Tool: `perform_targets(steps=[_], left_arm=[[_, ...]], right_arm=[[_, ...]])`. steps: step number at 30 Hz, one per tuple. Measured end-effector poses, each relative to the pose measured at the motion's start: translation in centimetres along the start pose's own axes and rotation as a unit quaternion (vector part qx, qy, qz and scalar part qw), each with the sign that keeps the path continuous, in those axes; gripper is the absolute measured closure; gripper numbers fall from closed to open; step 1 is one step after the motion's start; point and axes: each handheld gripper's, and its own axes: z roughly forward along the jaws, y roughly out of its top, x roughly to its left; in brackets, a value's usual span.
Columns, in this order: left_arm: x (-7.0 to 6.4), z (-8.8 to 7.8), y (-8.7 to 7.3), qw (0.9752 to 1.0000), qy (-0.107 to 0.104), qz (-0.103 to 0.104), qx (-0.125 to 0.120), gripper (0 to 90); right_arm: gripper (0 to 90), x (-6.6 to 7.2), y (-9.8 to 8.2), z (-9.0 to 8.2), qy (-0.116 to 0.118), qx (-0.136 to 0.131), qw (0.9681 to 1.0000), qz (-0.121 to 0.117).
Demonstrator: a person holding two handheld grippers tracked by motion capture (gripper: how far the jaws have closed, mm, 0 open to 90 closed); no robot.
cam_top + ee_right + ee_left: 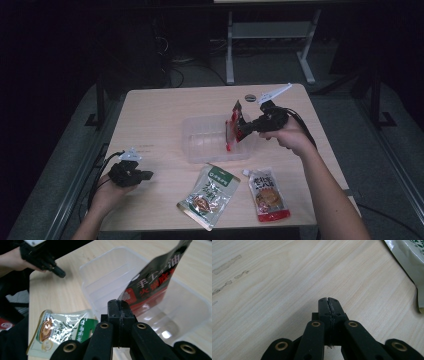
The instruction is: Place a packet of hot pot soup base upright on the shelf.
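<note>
right gripper (243,128) pinches black-red sachet (233,125) over clear tub (200,145)

wooden table (150,115), small round disc (250,97), white frame (270,30)

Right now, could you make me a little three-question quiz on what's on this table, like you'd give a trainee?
1. True or false: the right claw is shut on the dark red packet above the clear plastic tub.
2. How many packets lie flat on the table in front of the tub?
3. Which describes the left claw? A: gripping the green packet. B: shut on nothing, over bare wood. C: wide open inside the tub.

Key:
1. True.
2. Two: the green packet and a red-and-white packet.
3. B.
</note>
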Motion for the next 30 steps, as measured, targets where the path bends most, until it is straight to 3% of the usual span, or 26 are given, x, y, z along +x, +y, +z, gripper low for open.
perform_targets(steps=[8, 19, 22, 30], left_arm=[[0.0, 0.0, 0.0, 1.0000, -0.003, -0.001, -0.001, 89.4], [0.1, 0.0, 0.0, 1.0000, -0.004, 0.000, 0.000, 89.4], [0.1, 0.0, -0.1, 1.0000, -0.005, -0.004, 0.001, 89.4], [0.1, 0.0, -0.1, 1.0000, -0.006, -0.006, 0.002, 89.4]], right_arm=[[89.9, 1.0, -0.1, 1.5, 0.028, 0.026, 0.9992, -0.013], [89.9, 2.0, 0.2, 2.7, 0.065, 0.023, 0.9974, -0.022], [89.9, 2.1, 0.3, 2.7, 0.062, 0.026, 0.9976, -0.019], [89.5, 0.9, -0.3, 2.8, 0.026, 0.029, 0.9992, -0.002]])
